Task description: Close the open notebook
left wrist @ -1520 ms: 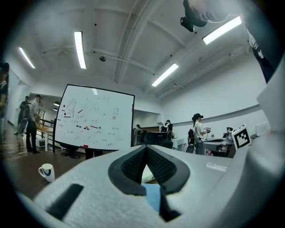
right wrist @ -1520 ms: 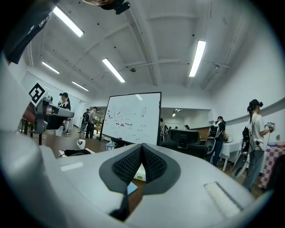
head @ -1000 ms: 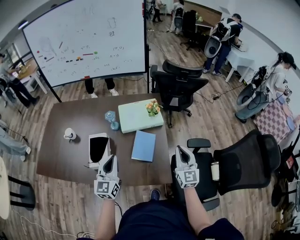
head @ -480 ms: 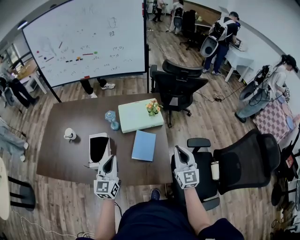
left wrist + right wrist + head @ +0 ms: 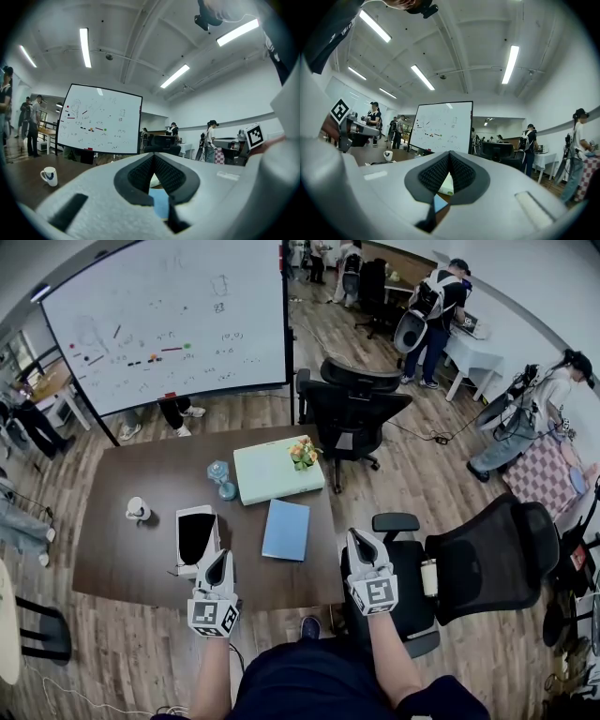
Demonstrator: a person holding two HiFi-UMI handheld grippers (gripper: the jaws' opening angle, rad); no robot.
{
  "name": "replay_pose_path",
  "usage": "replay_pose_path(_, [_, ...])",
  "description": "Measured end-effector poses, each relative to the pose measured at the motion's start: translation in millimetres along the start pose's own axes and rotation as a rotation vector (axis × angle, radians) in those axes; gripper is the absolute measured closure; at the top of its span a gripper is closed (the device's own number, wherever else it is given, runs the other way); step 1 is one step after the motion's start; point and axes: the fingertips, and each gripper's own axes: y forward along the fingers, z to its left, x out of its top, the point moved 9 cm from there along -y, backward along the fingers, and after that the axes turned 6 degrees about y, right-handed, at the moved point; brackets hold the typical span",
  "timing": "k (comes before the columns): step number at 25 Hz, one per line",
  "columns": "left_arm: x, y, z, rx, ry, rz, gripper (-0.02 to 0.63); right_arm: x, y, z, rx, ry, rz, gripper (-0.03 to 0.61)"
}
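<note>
- Legs behind the whiteboard (image 5: 178,320) step left versus the earlier frame; the whole head view has drifted up-left a touch.
- Both grippers sit almost where they were; the right one is nudged very slightly left and up.
- Blue notebook (image 5: 287,531) is unchanged: cover down, flat on the dark table (image 5: 122,563).
- Left gripper (image 5: 217,563): jaws closed, tips meeting, nothing clamped. It hovers over the near table edge, just beside the near end of the white box (image 5: 198,538) with the black inside.
- In the left gripper view a bit of the blue cover shows through the gap below the joined tips, with the white mug (image 5: 49,176) off to the left.
- Right gripper (image 5: 364,547): jaws also closed tip to tip, holding nothing. It is off the table's right corner, over the seat of the black chair (image 5: 469,563).
- Notebook lies ahead of both grippers and between them, touching neither, a little nearer the left one.
- Notebook is just right of the white box, and just in front of the pale green box (image 5: 272,470) with flowers (image 5: 304,453) on its right end.
- A blue glass piece (image 5: 221,476) stands at the green box's left end.
- People stand at the room's edges, well apart from the table.
</note>
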Motion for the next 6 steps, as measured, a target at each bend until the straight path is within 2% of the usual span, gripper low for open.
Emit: replay_pose_path(6, [-1.5, -2.2, 0.6, -0.008, -0.007, 0.000, 0.618, -0.9, -1.7, 3.9, 0.008, -0.007, 0.003, 0.574])
